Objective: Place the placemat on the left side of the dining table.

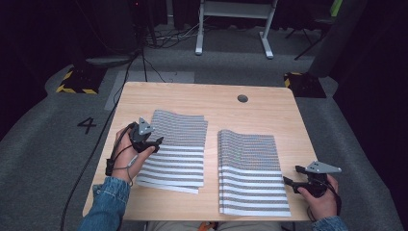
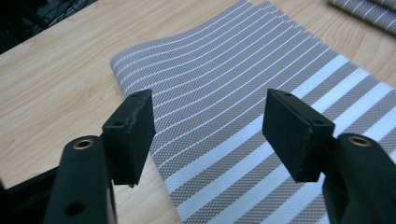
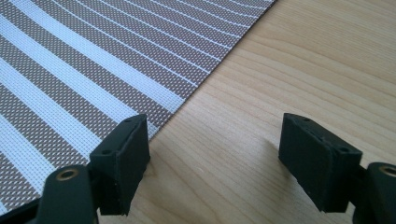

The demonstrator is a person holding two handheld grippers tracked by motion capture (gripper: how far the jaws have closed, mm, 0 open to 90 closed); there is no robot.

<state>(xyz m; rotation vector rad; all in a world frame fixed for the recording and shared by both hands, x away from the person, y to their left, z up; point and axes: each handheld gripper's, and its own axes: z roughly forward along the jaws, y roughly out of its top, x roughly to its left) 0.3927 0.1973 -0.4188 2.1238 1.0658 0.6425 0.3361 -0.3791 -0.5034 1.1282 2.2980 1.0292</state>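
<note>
Striped mats (image 1: pixel 175 149) under wide left tool (image 2: pixel 208 133); right tool (image 3: pixel 212 163) wide, low beside table (image 1: pixel 192 98) edge.

My light wooden table (image 1: pixel 178 94) with its pale grain has a small round grommet hole (image 1: pixel 242 98) near the far edge. Two stacks of woven placemats, grey-brown with white stripes, lie flat on it side by side and apart: the left stack (image 1: pixel 180 144) sits farther from me, the right stack (image 1: pixel 250 168) reaches my near edge.
</note>
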